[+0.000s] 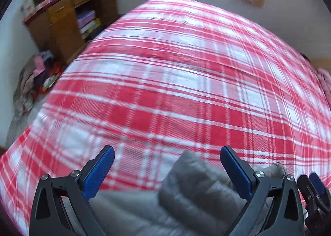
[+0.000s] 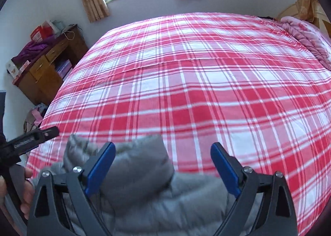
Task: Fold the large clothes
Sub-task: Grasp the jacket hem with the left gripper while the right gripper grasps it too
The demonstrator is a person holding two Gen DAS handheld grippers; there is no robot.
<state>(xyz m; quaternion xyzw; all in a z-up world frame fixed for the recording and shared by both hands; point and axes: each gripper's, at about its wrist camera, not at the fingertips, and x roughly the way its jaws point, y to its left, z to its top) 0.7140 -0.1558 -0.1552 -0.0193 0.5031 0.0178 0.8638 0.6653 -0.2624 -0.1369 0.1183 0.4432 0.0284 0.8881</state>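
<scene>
1. A bed [image 2: 186,83] fills most of both views, covered edge to edge by a red-and-white plaid sheet [image 1: 186,83].
2. A shallow crease runs across the sheet about midway up the bed.
3. A grey quilted jacket [image 2: 149,190] lies bunched on the sheet at the near edge, one padded part raised above the others.
4. A pink quilt [image 2: 306,37] lies rumpled at the far right corner of the bed, on the sheet's edge.
</scene>
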